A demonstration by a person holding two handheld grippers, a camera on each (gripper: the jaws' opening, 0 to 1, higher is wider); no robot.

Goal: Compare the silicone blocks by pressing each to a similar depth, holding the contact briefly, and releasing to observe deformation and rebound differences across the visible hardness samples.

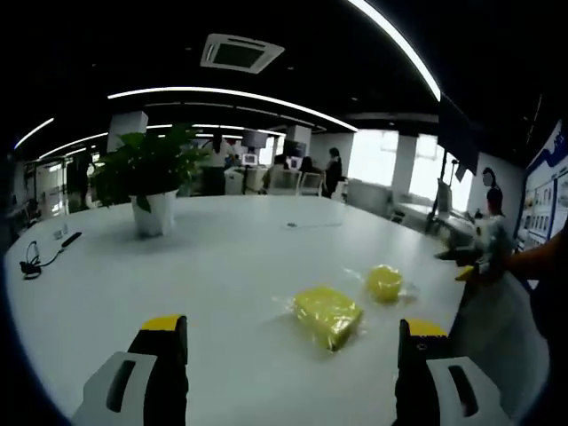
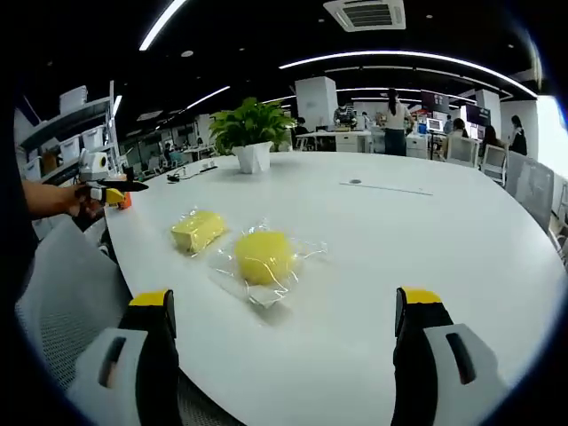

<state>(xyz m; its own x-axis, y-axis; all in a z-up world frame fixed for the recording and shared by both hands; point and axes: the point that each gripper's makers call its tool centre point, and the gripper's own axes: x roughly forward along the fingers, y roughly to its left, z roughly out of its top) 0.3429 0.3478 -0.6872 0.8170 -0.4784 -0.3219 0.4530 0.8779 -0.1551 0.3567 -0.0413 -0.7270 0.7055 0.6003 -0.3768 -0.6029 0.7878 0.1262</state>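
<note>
Evidently both the left gripper (image 1: 293,346) and right gripper (image 2: 284,319) gape wide, empty, touching nothing

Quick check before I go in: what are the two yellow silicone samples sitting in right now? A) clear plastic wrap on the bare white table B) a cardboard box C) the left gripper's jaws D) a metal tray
A. The rectangular yellow block and the round yellow block each lie in crinkled clear plastic directly on the white table, apart from each other, and both grippers' jaws stand open short of them.
</note>
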